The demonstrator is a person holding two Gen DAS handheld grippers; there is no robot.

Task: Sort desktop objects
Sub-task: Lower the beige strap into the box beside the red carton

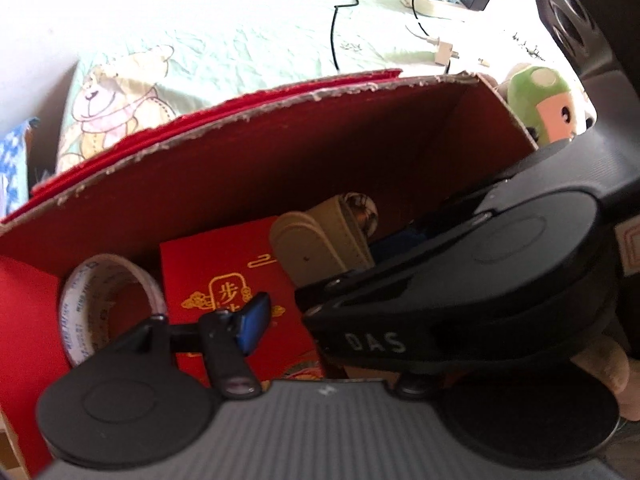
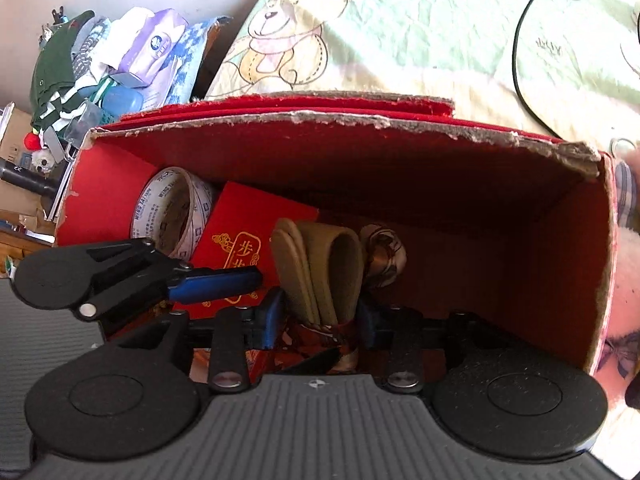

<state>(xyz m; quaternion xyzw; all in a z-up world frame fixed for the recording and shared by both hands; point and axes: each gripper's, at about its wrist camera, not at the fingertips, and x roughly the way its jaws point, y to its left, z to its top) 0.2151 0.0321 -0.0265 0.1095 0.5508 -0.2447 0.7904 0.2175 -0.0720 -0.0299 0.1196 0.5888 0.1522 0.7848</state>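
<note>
Beige folded strap (image 2: 320,268) stands on end inside the red box (image 2: 560,240), straight ahead of my right gripper (image 2: 320,326), whose jaws gape around its base, nearer than my left gripper (image 1: 256,320), state unclear.

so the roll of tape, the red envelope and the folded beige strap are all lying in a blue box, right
Not quite: the box is red, not blue, as the right wrist view shows. The roll of tape, the red envelope and the folded beige strap do lie inside it.
</note>
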